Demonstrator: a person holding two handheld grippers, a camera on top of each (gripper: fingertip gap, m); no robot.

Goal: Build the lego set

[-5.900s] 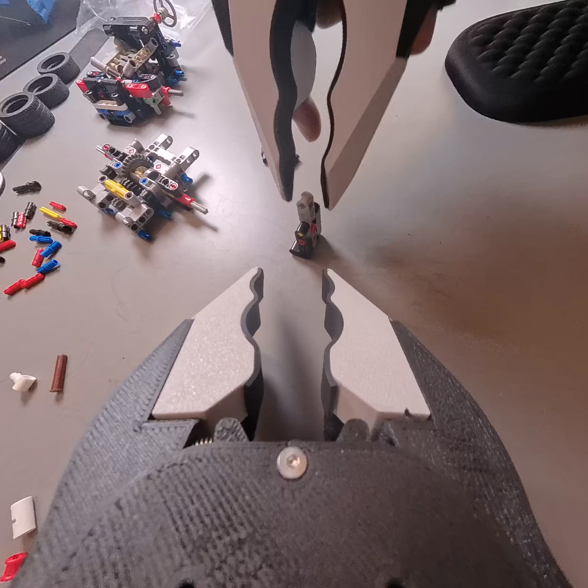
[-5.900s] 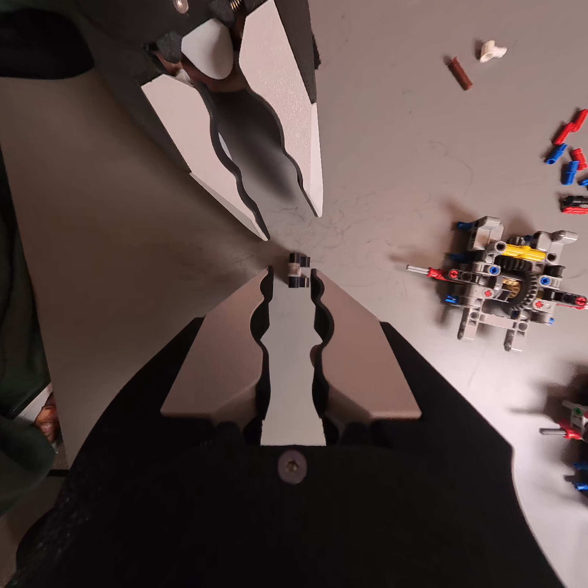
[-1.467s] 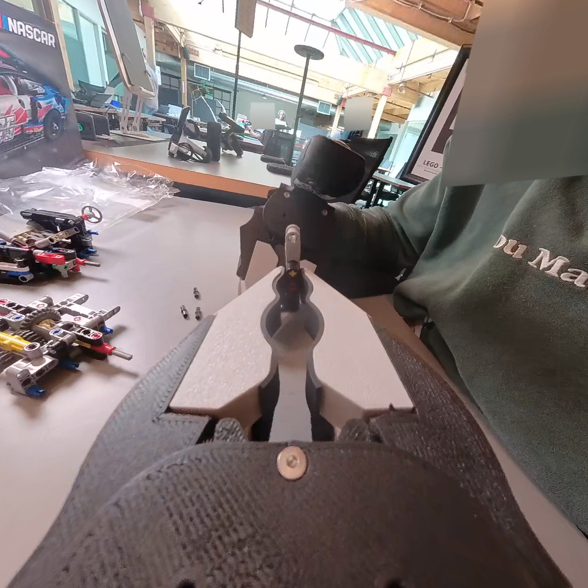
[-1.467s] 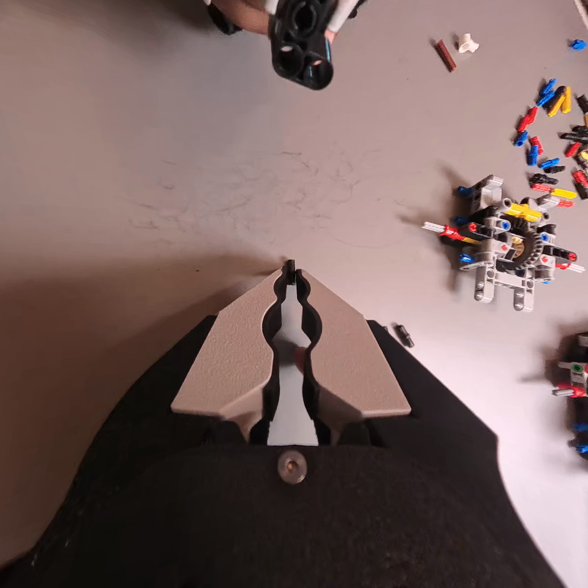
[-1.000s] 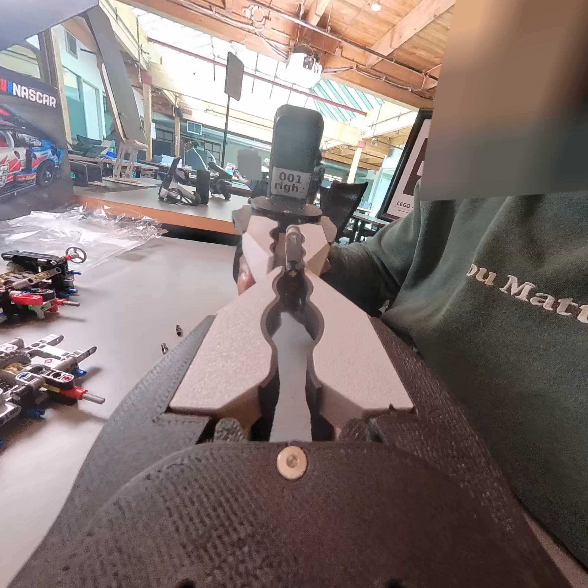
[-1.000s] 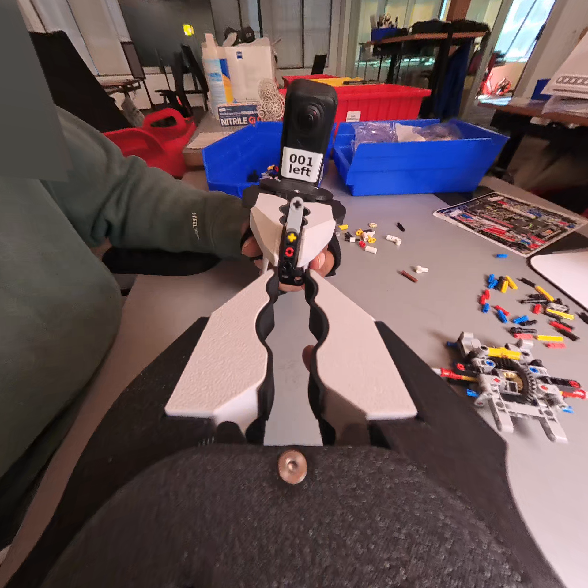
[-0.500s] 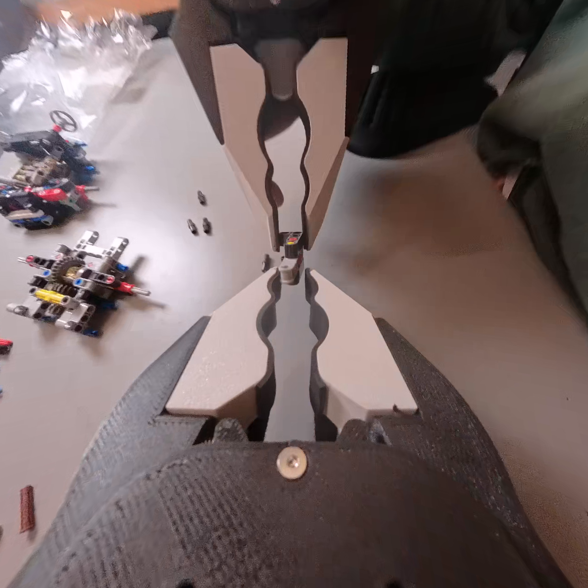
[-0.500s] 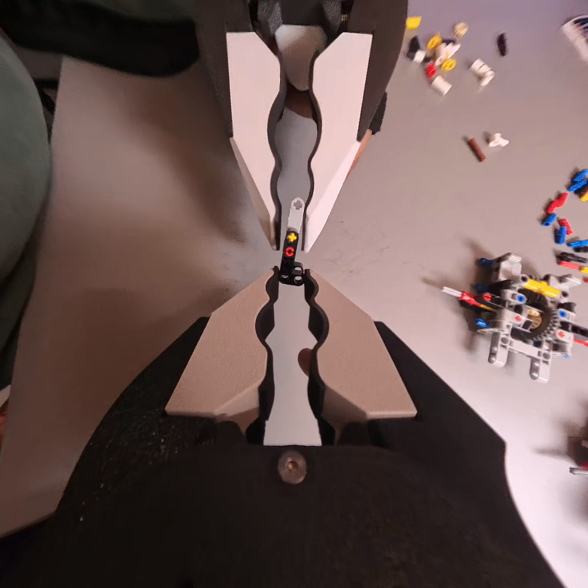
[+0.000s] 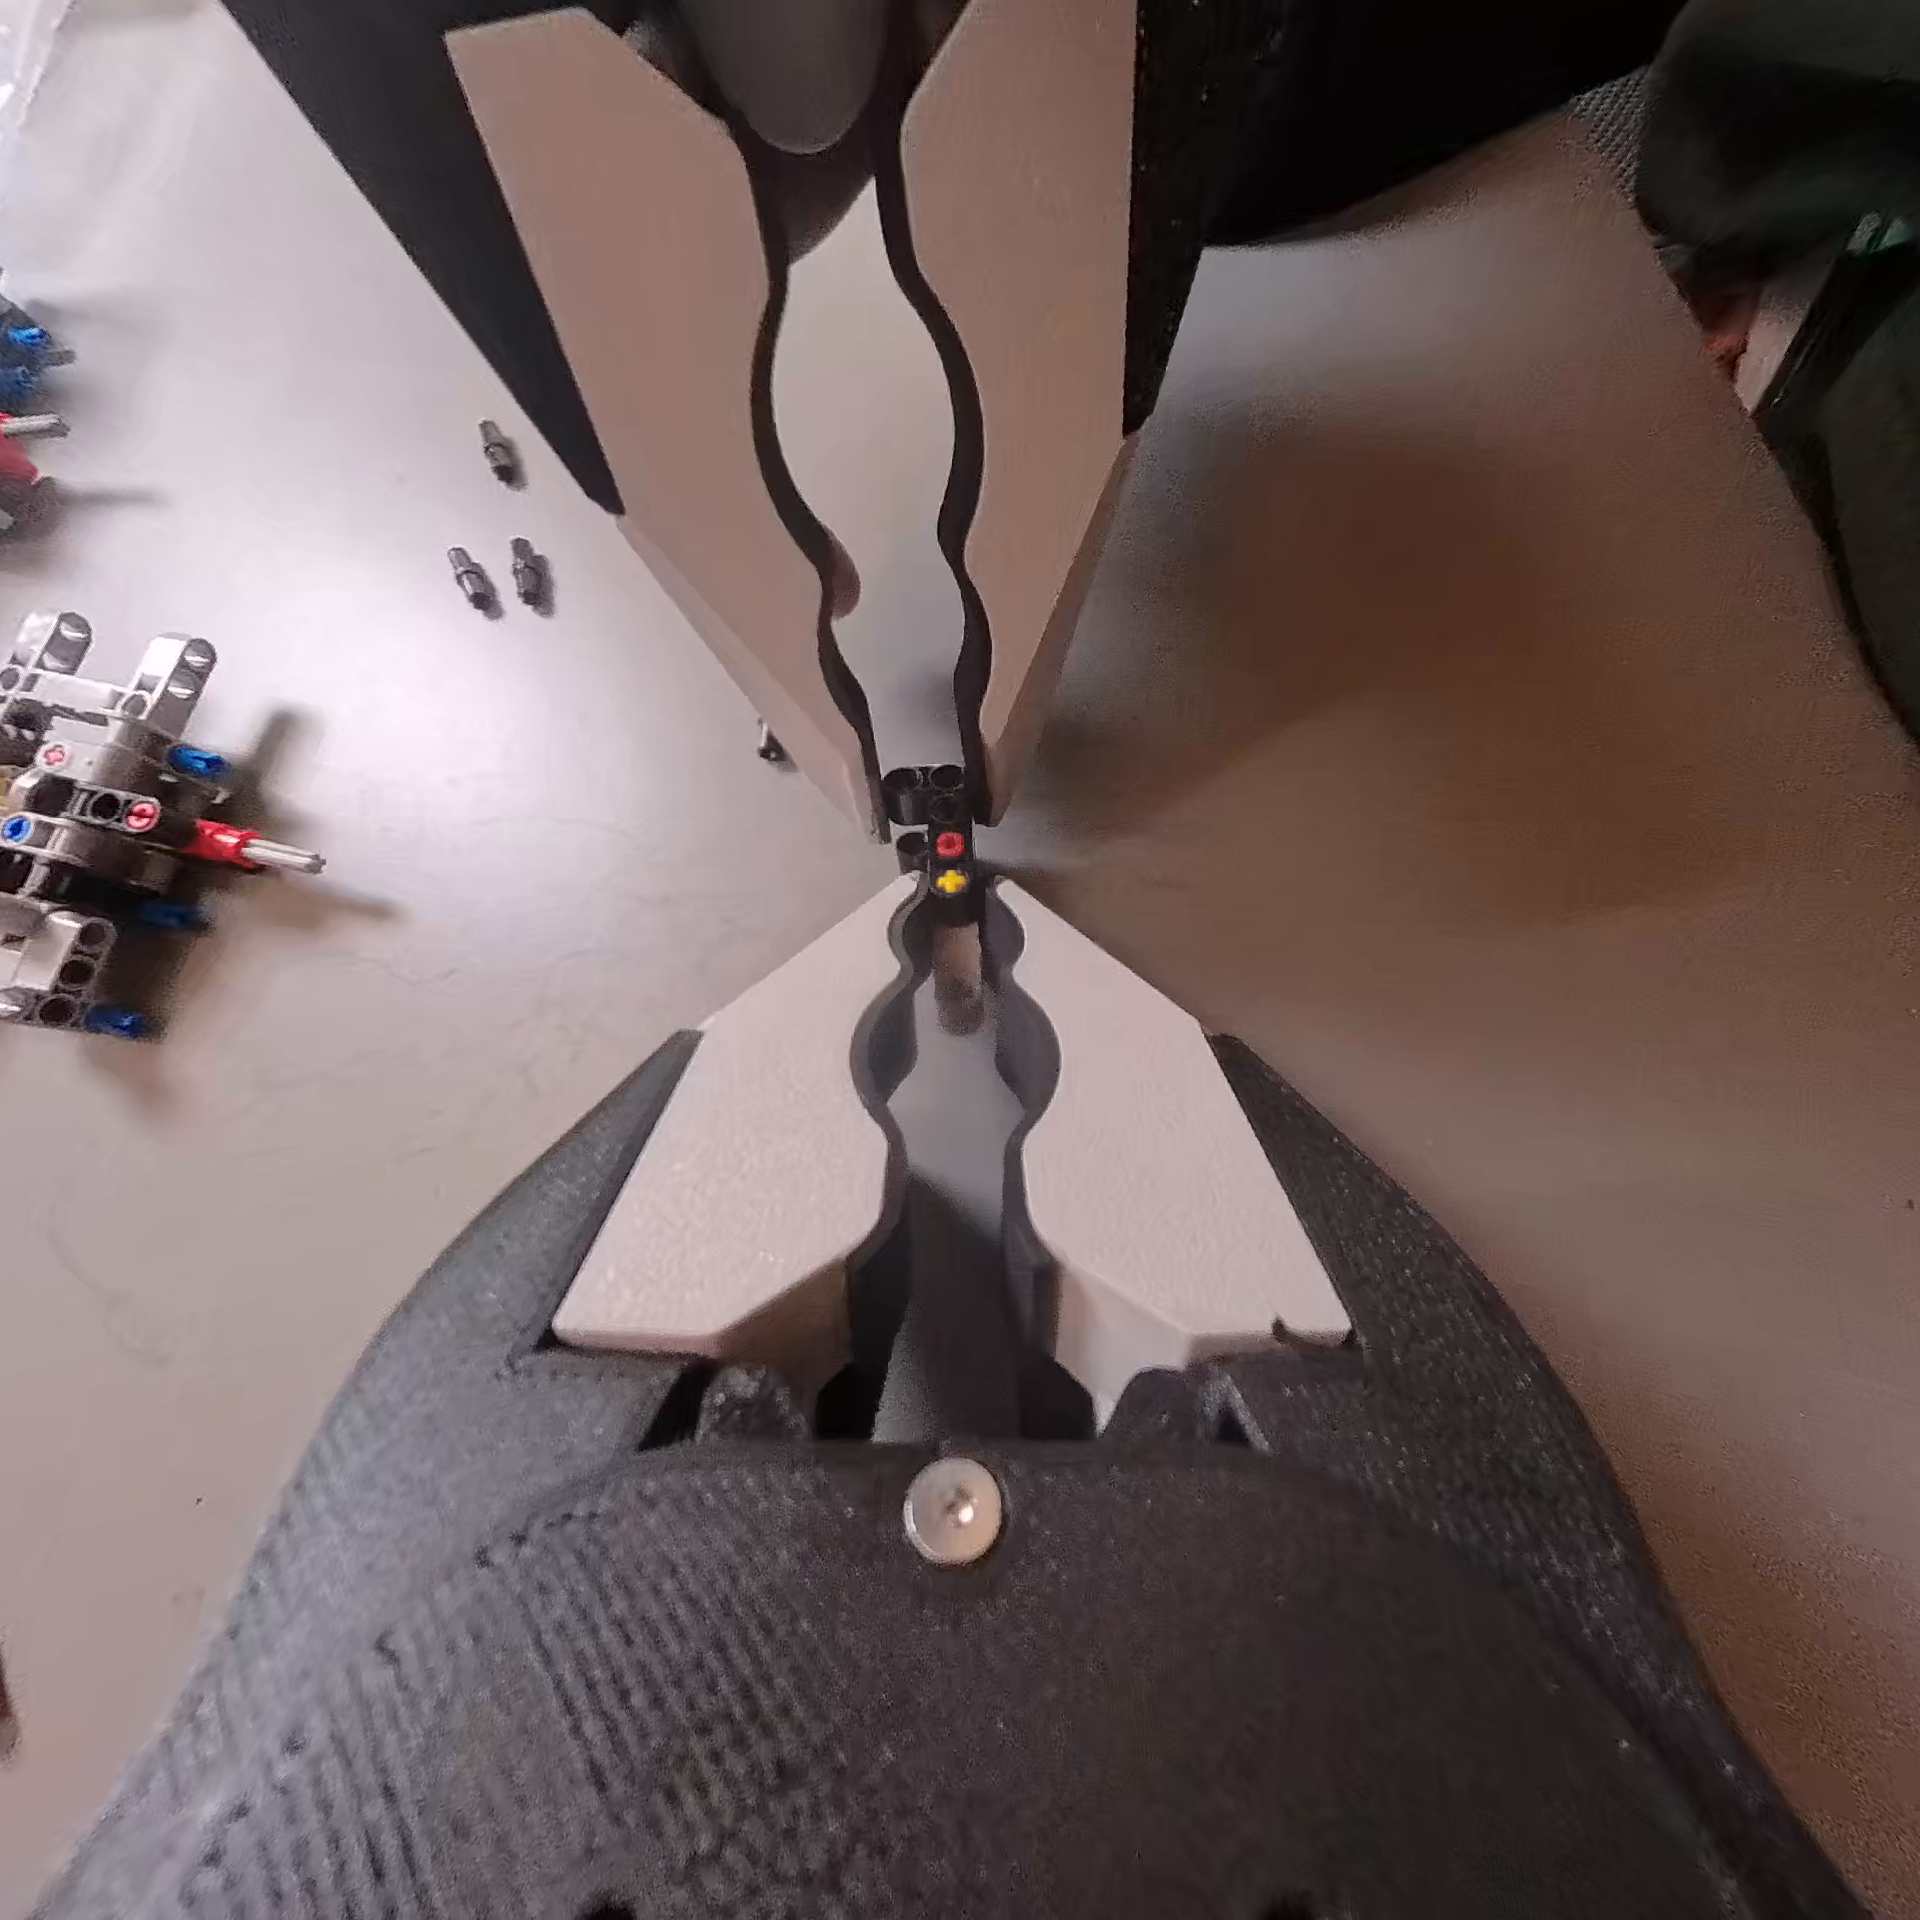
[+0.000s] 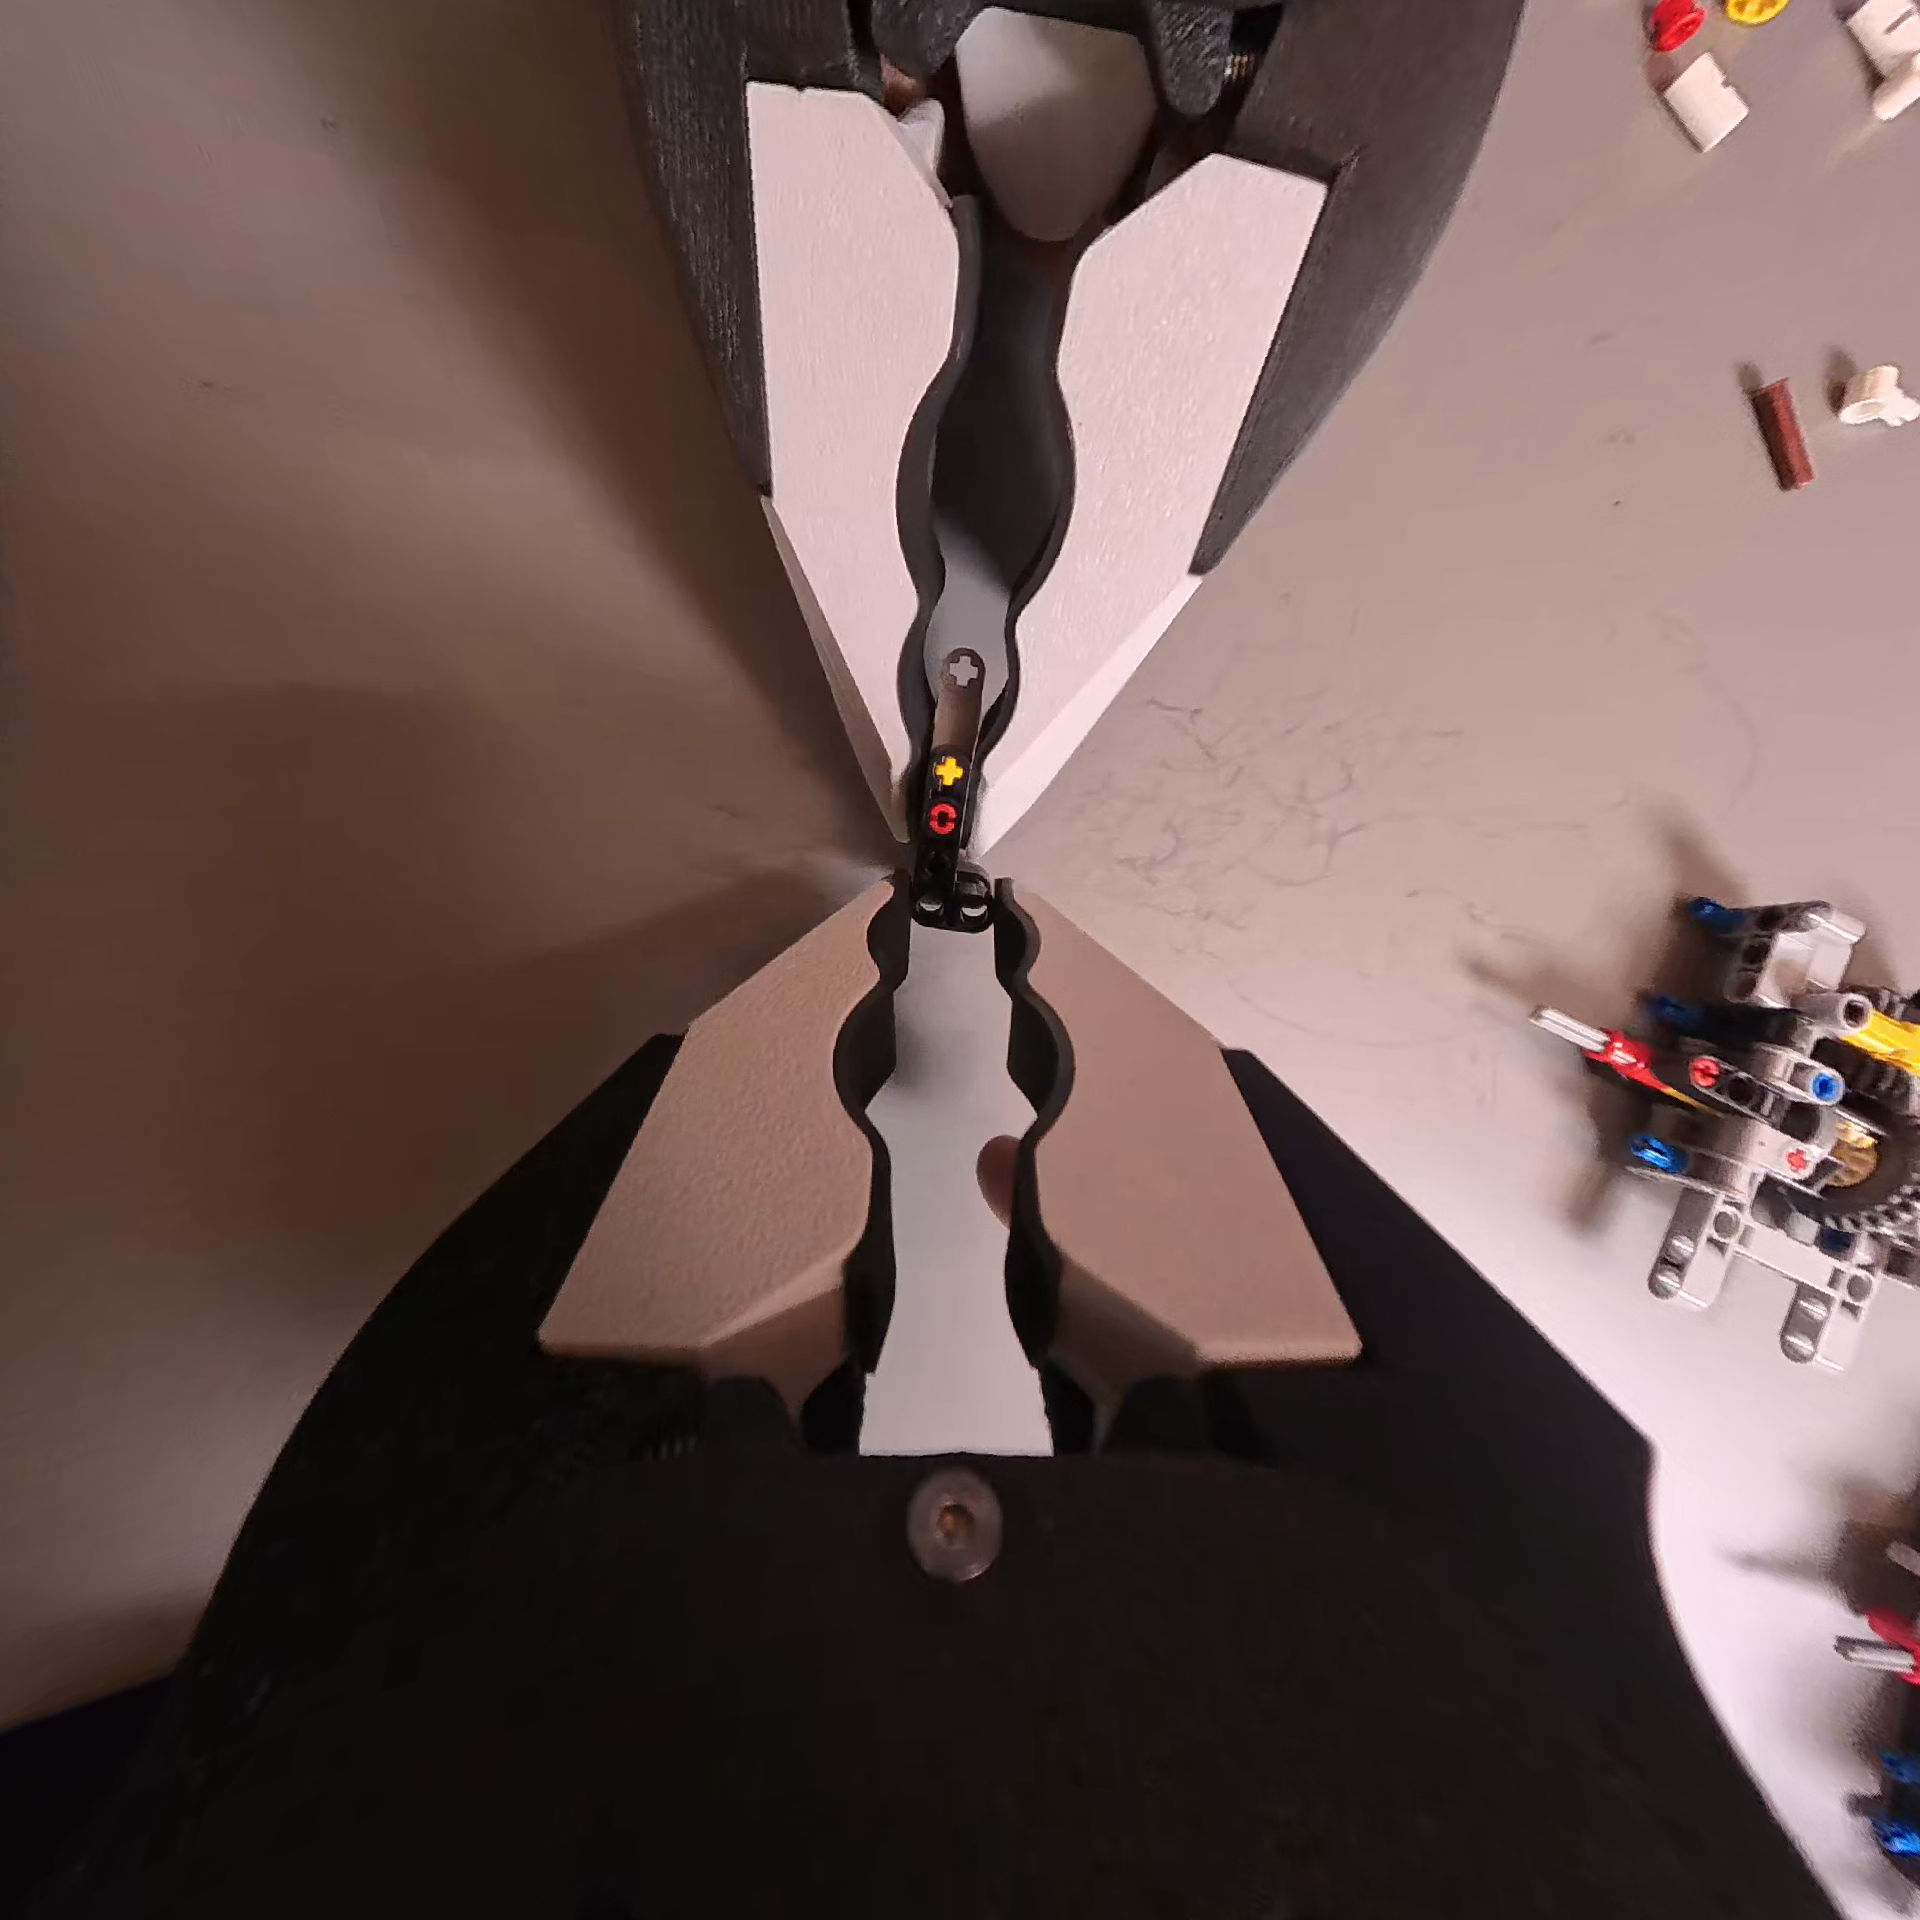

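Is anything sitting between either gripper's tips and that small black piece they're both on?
Nothing visible does. The left gripper clamps the grey-and-black end of the small black assembly, and the right gripper closes on its black two-hole end. They meet tip to tip above bare table.

My left gripper [image 9: 951, 914] and right gripper [image 10: 945, 904] point tip to tip over the table, both clamped on one small piece.
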